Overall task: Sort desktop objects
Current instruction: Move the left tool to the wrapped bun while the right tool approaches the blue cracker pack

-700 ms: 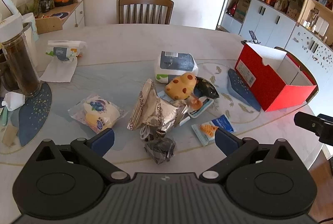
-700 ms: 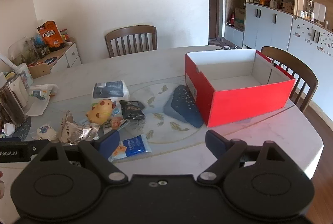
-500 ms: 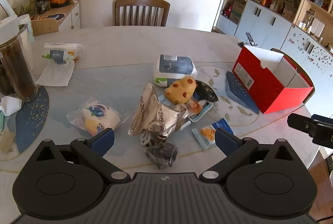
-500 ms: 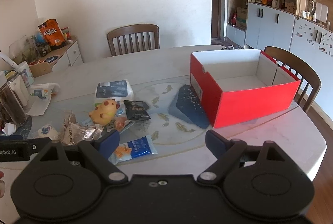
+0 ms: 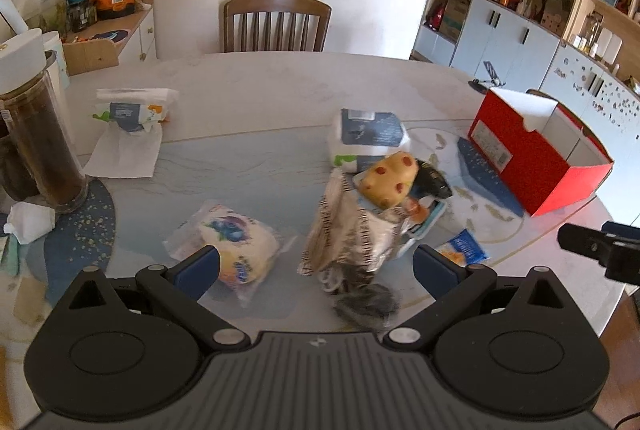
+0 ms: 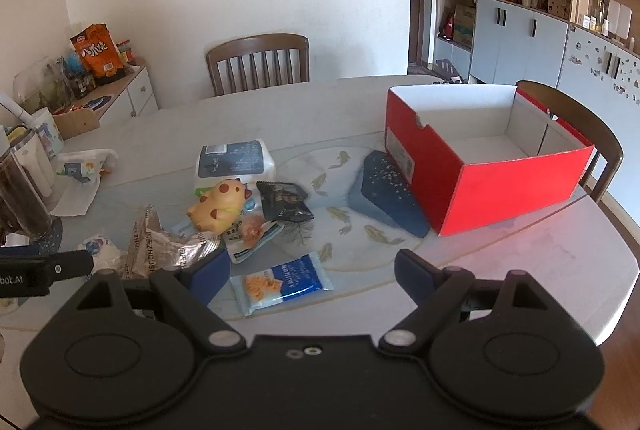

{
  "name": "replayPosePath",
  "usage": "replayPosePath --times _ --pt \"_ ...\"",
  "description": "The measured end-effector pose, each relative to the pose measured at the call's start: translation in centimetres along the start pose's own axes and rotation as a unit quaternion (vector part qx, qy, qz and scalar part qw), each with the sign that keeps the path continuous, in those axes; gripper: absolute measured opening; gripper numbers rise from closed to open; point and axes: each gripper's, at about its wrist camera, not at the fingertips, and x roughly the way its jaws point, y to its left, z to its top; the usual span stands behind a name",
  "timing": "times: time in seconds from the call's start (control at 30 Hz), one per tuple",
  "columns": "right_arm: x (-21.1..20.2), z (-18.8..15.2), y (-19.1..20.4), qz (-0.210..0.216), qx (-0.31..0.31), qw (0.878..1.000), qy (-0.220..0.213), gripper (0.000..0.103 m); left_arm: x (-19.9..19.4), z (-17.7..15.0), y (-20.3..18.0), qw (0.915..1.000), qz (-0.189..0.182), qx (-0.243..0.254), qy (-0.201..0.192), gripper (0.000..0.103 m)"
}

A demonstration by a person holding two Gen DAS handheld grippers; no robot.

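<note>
Both claws are spread wide and hold nothing, hanging above the near edge of the tabletop (image 6: 280, 102) and tilted down at it. The left claw (image 5: 316, 264) is over a crumpled foil bag (image 5: 348, 234), with a clear-wrapped bun (image 5: 236, 250) just by its left finger and a small dark wad (image 5: 368, 302) nearest the camera. The right claw (image 6: 312, 272) is over a blue snack packet (image 6: 282, 282) lying flat. Beyond these, a yellow spotted toy (image 6: 220, 208) rests on a pile beside a black sachet (image 6: 284, 200), with a white tissue pack (image 6: 234, 164) behind it. The open red box (image 6: 480, 166) stands empty to the right, one corner on a blue mat (image 6: 384, 196). A tall dark jar (image 5: 40, 146) stands at the far left.
</note>
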Motion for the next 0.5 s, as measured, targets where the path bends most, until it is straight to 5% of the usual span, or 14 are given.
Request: replayPosePath --times 0.5 --pt "4.2 -1.4 2.5 0.002 -0.041 0.999 0.032 0.089 4.1 0.0 4.4 0.9989 0.016 0.044 0.004 0.103"
